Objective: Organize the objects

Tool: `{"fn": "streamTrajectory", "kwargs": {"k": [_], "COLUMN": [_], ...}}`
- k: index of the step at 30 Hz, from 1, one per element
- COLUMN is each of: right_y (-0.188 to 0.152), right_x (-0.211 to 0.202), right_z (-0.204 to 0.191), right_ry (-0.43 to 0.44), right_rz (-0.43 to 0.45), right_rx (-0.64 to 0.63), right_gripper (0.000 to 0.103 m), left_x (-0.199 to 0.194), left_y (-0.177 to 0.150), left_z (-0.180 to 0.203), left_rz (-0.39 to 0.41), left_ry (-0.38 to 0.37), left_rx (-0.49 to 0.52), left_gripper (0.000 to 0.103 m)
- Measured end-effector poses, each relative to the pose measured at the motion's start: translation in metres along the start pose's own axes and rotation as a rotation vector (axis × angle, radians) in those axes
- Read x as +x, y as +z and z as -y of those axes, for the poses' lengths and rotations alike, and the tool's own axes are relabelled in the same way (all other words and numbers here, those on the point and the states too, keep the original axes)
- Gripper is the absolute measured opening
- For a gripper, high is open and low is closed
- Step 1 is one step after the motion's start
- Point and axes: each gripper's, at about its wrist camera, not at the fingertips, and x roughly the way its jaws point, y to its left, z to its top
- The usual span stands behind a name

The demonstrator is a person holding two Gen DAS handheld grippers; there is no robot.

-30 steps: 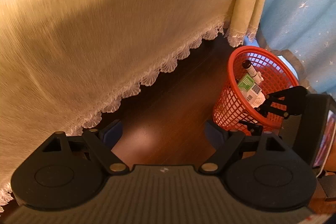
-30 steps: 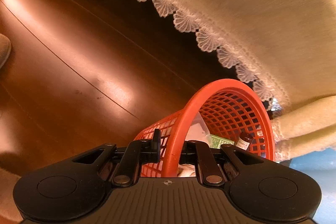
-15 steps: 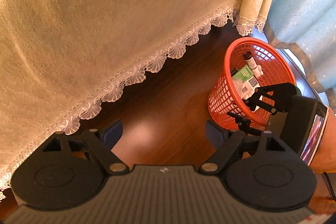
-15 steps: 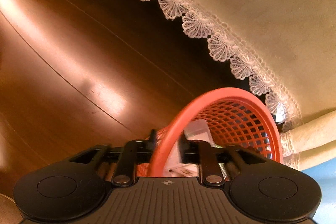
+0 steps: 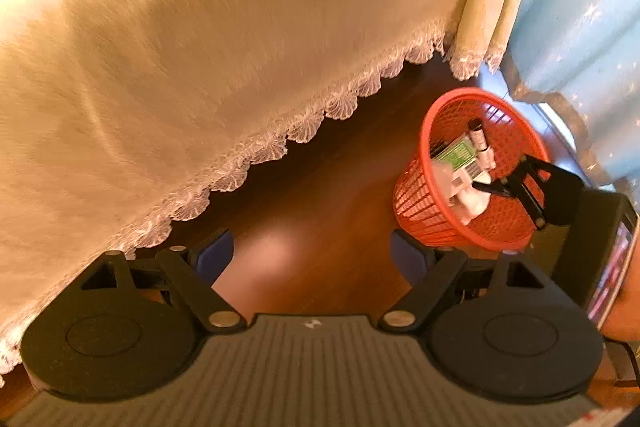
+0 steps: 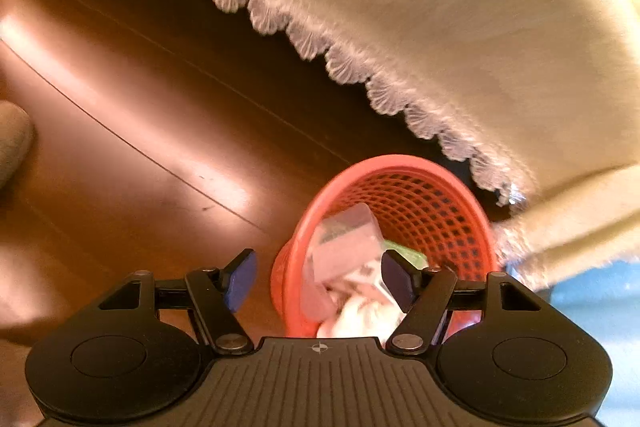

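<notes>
An orange mesh basket (image 5: 420, 203) stands on the wooden floor beside the draped table. It holds a green box (image 5: 456, 151), a dark-capped tube (image 5: 478, 139) and white packets. My right gripper (image 5: 504, 179) hovers over its near rim. In the right wrist view the right gripper (image 6: 318, 281) has its jaws opening above the basket (image 6: 440, 195); the rim and a pale box (image 6: 348, 247) show between the blue pads, untouched. My left gripper (image 5: 310, 253) stands open over bare floor, left of the basket, holding nothing.
A cream tablecloth (image 5: 240, 47) with a lace hem hangs low over the floor behind the basket. A blue curtain (image 5: 592, 7) fills the right side. A person's foot (image 6: 12, 139) rests on the floor at far left. Open wooden floor (image 6: 140, 147) lies left of the basket.
My right gripper let go of the basket's rim, its jaws spread apart, and it lifted above the basket. The left gripper stayed open and nearly still.
</notes>
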Motion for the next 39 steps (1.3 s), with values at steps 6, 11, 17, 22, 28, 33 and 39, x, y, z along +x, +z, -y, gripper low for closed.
{"fn": "streamTrajectory", "kwargs": {"k": [6,11,17,22,28,33,39], "right_y": [0.019,0.04,0.065,0.091,0.11,0.119,0.113], "right_x": [-0.132,-0.257,-0.382,-0.455,-0.516,-0.556,-0.586], "right_z": [0.042,0.084,0.12,0.14,0.143,0.122,0.087], "right_ry": [0.061,0.079,0.062,0.023,-0.002,-0.043,-0.057], "right_rz": [-0.039,-0.06,-0.031,0.026,0.084,0.099,0.097], "right_rx": [0.273,0.55,0.747,0.85,0.958,0.997,1.037], "right_gripper": [0.066,0.066,0.066,0.066,0.066,0.066,0.066], "left_x": [-0.092,-0.2,-0.33,-0.414,-0.487,-0.533,-0.561], "left_y": [0.018,0.042,0.073,0.092,0.102,0.093,0.063], "left_z": [0.009,0.024,0.041,0.048,0.044,0.036,0.025], "left_rz": [-0.01,0.01,0.061,0.133,0.225,0.272,0.26], "left_ry": [0.018,0.046,0.075,0.088,0.122,0.115,0.09], "left_rx": [-0.044,-0.075,-0.1,-0.096,-0.073,-0.032,0.004], "left_gripper": [0.088,0.099,0.102,0.102,0.102,0.102,0.102]}}
